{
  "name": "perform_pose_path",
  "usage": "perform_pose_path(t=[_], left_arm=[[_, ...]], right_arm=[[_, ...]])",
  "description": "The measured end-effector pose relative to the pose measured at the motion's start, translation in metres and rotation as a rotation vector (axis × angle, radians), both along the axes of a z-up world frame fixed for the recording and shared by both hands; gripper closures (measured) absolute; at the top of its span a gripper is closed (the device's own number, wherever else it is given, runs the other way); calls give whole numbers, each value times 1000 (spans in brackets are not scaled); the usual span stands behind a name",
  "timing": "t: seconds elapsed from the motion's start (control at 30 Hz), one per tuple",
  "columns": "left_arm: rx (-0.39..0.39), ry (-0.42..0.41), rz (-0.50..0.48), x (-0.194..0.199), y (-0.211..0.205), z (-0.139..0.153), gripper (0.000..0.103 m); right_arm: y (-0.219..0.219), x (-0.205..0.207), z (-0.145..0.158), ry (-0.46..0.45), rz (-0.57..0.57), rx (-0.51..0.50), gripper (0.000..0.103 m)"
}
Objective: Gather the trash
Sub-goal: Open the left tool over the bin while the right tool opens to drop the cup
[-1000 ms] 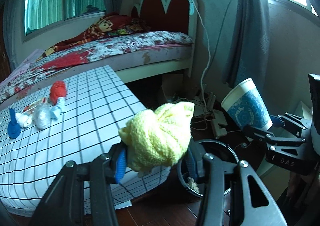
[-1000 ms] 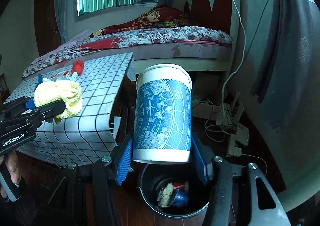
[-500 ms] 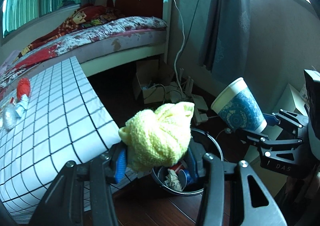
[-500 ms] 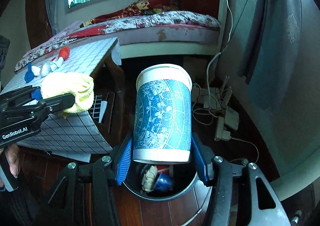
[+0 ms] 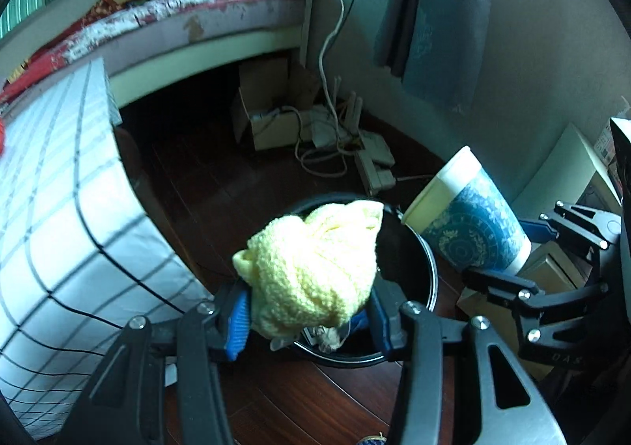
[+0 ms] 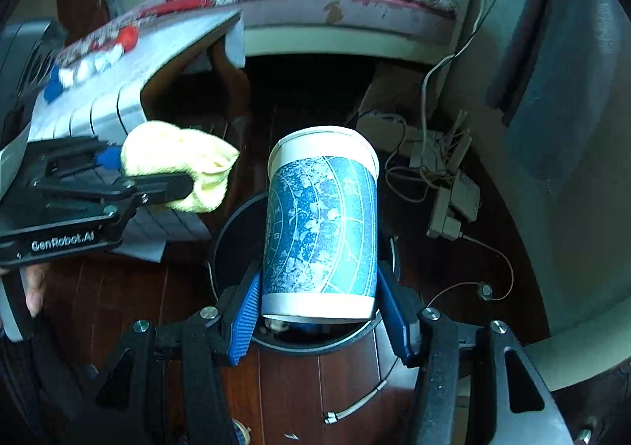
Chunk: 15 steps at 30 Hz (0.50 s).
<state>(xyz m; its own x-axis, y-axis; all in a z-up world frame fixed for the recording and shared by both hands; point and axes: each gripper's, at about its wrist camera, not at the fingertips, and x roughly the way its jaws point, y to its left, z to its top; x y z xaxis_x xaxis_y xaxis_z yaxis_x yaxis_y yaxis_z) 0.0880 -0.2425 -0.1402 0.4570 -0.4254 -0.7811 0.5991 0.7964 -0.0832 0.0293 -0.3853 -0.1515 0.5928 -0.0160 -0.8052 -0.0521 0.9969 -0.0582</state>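
Observation:
My left gripper [image 5: 307, 317] is shut on a yellow knitted cloth [image 5: 315, 267] and holds it above the near rim of a black trash bin [image 5: 424, 267] on the floor. The cloth also shows in the right wrist view [image 6: 177, 165], left of the bin [image 6: 228, 232]. My right gripper [image 6: 319, 319] is shut on a blue-patterned paper cup [image 6: 321, 220] and holds it over the bin. The cup shows in the left wrist view [image 5: 469, 220] at the bin's right rim. Crumpled trash lies inside the bin, mostly hidden.
A table with a white grid cloth [image 5: 51, 216] stands left of the bin, with small red, white and blue items [image 6: 90, 58] on it. A bed [image 5: 197, 19] is behind. Cables and power strips [image 5: 370, 165] and a cardboard box [image 5: 268, 110] lie on the dark wooden floor.
Both grippers have moved forward and tilted down toward the bin, away from the table. The cloth and the cup now hang over the bin. Both stay shut.

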Motion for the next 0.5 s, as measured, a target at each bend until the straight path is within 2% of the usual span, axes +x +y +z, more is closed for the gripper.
perform_pose_path(t=[0.17, 0.2, 0.23, 0.27, 0.3, 0.33, 0.5], left_arm=[[1, 67, -36, 11, -11, -16, 50], [-10, 86, -44, 13, -11, -19, 43], [-24, 103, -53, 16, -12, -22, 32], [-35, 113, -55, 16, -13, -26, 25], [-29, 105, -33, 15, -13, -29, 12], [-21, 98, -10, 15, -12, -31, 4], [27, 85, 68, 14, -7, -42, 2]], right_arm=[[-7, 20, -17, 69, 36, -9, 45], [-9, 26, -24, 99, 47, 8, 44], [-11, 31, -32, 130, 52, 5, 43], [-15, 36, -40, 155, 32, -30, 35], [-19, 39, -44, 163, 1, -60, 14], [-25, 38, -48, 167, -25, -65, 6], [-40, 38, -51, 199, -92, -63, 1]])
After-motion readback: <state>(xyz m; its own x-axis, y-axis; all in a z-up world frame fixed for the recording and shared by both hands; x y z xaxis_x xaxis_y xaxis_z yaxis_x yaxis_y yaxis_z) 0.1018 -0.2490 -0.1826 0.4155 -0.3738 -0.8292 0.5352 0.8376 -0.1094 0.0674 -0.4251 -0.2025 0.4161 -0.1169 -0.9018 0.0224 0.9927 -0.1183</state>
